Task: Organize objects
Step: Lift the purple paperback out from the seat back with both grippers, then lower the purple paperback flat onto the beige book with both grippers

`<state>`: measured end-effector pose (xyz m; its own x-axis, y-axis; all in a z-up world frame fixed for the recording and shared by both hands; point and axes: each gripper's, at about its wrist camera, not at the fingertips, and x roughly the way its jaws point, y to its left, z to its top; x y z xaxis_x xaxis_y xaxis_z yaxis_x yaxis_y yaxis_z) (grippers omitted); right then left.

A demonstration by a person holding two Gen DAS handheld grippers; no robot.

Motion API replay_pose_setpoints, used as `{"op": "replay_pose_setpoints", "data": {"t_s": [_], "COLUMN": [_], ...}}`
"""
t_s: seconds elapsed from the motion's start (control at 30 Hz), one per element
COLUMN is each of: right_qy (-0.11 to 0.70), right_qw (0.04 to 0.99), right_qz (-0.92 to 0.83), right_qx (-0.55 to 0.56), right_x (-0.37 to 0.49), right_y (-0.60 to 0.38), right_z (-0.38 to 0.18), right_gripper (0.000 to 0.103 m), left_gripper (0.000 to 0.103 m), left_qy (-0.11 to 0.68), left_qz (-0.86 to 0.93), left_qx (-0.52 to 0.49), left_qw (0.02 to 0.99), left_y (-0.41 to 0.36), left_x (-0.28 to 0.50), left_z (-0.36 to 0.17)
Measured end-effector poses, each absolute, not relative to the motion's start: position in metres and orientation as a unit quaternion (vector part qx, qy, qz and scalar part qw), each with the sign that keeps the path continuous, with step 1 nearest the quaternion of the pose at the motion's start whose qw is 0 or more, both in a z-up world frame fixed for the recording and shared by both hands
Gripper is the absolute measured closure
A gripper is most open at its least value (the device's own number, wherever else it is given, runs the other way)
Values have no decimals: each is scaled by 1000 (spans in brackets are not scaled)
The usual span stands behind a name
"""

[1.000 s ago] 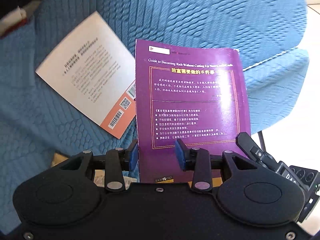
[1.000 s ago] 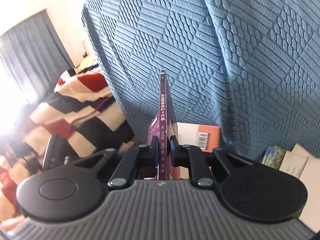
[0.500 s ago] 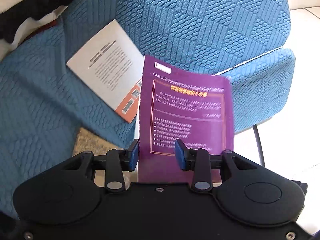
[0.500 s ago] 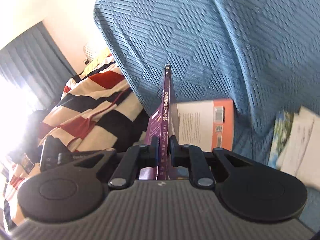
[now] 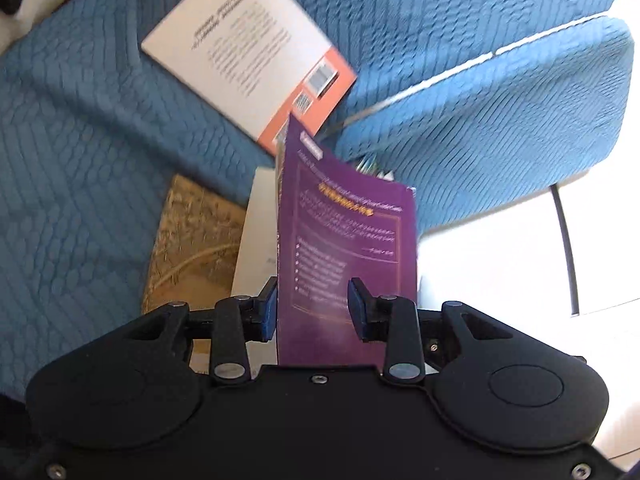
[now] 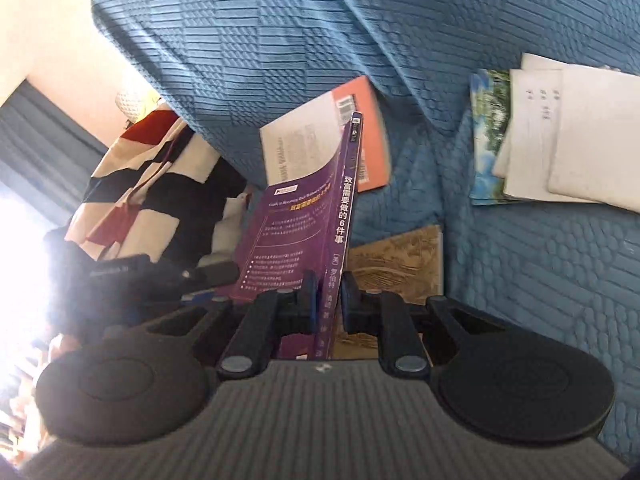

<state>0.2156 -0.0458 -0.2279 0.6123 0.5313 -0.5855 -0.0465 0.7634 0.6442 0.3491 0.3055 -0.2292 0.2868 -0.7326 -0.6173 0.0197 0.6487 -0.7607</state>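
My right gripper point(image 6: 327, 304) is shut on the spine of a purple book point(image 6: 296, 236), which stands on edge and leans left. In the left wrist view the same purple book point(image 5: 344, 240) runs under my left gripper point(image 5: 313, 312), whose jaws stand apart over its back cover without clamping it. Beneath it lie a brown patterned book point(image 5: 192, 240) and a white book point(image 5: 256, 240) on the blue quilted seat point(image 5: 80, 160). A white-and-orange book point(image 5: 240, 48) lies face down farther back.
A stack of white papers point(image 6: 560, 140) on a green-blue cover point(image 6: 486, 140) lies on the seat at the right. A striped blanket point(image 6: 132, 184) is at the left. Pale floor point(image 5: 500, 260) and a thin black leg point(image 5: 564, 240) lie past the seat's edge.
The purple book has come down and tilted left in my right gripper, now over the brown and white books. Both grippers moved lower and closer to the seat.
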Motion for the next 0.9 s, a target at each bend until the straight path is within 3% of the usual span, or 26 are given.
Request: {"op": "replay_pose_setpoints", "data": {"t_s": [0.4,0.9], "right_qy": [453,509], "right_qw": [823,812], "right_qz": [139,67], "right_qx": [313,278], "right_x": [215,217], "right_y": [-69,-69], "right_z": [-257,-273], "right_gripper": [83,76], "left_gripper": [70,60], "left_qy": [582,583], "left_qz": [-241,-236], "left_qx": [-229,-203], "left_qw": [742,751], "left_y": [265,255], "left_x": [353,352], "left_z": [-252,-257]}}
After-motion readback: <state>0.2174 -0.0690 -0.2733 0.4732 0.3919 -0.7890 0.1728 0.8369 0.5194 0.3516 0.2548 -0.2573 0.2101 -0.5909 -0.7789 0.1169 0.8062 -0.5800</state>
